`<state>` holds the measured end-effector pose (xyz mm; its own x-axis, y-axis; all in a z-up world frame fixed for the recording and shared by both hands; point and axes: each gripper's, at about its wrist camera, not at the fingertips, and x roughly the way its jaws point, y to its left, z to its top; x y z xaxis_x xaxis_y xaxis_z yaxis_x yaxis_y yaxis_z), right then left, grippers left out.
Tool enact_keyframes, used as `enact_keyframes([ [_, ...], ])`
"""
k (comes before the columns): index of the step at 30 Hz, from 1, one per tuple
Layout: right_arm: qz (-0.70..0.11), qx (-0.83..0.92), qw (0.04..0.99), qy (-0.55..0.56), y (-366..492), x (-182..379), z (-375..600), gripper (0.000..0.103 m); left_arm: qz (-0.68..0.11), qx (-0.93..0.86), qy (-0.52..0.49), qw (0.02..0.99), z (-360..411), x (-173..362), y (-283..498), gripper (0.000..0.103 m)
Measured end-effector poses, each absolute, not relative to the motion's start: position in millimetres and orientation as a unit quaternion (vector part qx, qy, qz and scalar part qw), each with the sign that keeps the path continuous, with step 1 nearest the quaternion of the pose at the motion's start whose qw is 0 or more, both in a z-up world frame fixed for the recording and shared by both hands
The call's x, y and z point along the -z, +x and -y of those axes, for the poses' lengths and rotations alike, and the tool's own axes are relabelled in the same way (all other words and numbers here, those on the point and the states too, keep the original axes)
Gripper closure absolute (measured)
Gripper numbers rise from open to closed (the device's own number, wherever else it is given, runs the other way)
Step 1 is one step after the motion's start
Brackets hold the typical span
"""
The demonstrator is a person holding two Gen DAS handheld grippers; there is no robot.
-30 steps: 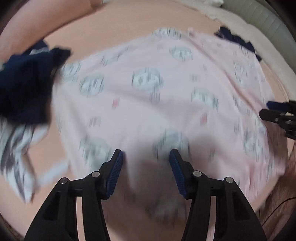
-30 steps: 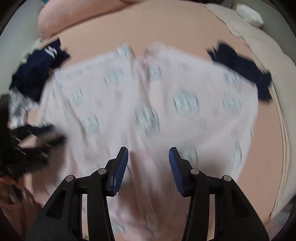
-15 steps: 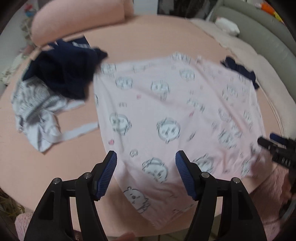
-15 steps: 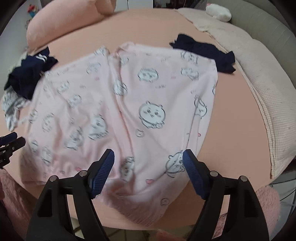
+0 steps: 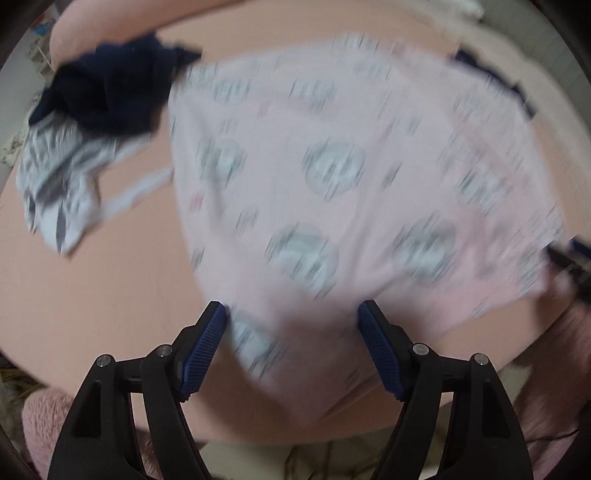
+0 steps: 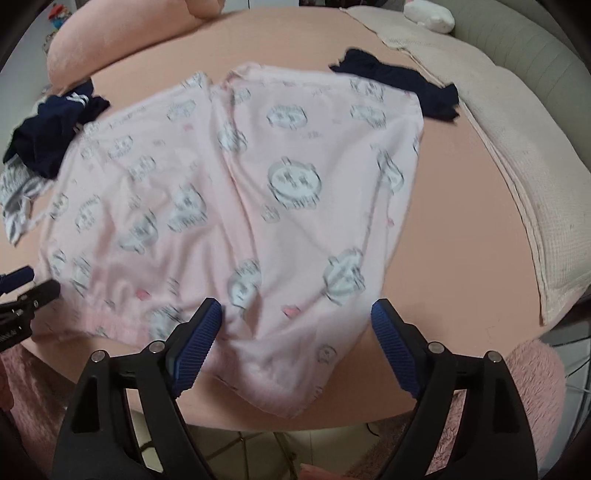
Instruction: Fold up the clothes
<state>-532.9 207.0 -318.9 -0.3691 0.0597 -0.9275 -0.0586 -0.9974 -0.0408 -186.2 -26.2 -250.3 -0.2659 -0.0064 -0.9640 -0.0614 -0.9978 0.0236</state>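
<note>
left gripper [image 5: 291, 325]: jaws wide, have just been opening; pads clear of the cloth, nothing held. Near hem of the garment lies below, between the blue pads. View is motion-blurred.
right gripper [image 6: 295, 321]: jaws wide too, just been opening; empty. Pink fabric's near corner sits under the gap, not pinched.
pink pyjama garment [image 6: 236, 192]: spread flat on the peach bed sheet [image 6: 461, 206], printed with grey cartoon faces; a lengthwise seam or fold runs down the middle. Near edge hangs close to the bed's front edge.
step: looks like the laying-out is done and both tongs have let go; first fold not yet made.
next move: likely needs each gripper to drop onto an edge or corner, pinch only the layer meant, then carry it across to the far side. Which edge, cannot tell.
dark navy garment [image 6: 55, 122]: bunched at the far left, touching or overlapping the pink cloth's left corner; may snag a fold from that side.
grey-white patterned garment [image 5: 62, 177]: beside the navy one, a strap trails toward the pink cloth.
second navy piece [image 6: 402, 88]: at the far right corner, partly under the pink edge.
cream blanket [image 6: 517, 155]: along the right, apart from the work.
pink pillow [image 6: 118, 33]: far end, out of the way.
</note>
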Motion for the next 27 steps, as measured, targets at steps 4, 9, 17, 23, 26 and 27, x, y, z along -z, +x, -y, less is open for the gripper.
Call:
enact_keyframes([
  [4, -0.025, -0.825, 0.067, -0.560, -518, 316, -236, 0.018, 0.047, -0.793, -0.606, 0.037, 55, 245, -175, 0.028],
  [9, -0.083, -0.822, 0.089, -0.556, -505, 317, -269, 0.018, 0.053, -0.803, -0.589, 0.075, 48, 236, -172, 0.043],
  [17, -0.123, -0.808, 0.048, -0.574, -487, 327, -277, 0.023, 0.029, -0.811, -0.579, 0.084, 39, 224, -155, 0.046],
  [23, -0.190, -0.797, -0.025, -0.573, -486, 329, -267, 0.026, 0.016, -0.833, -0.540, 0.121, 16, 211, -167, 0.068],
  [26, -0.159, -0.800, -0.033, -0.578, -481, 329, -253, 0.064, 0.015, -0.822, -0.557, 0.119, 13, 225, -177, 0.078],
  [27, -0.149, -0.802, -0.036, -0.577, -479, 329, -249, 0.090, 0.017, -0.818, -0.563, 0.119, 14, 230, -180, 0.078],
])
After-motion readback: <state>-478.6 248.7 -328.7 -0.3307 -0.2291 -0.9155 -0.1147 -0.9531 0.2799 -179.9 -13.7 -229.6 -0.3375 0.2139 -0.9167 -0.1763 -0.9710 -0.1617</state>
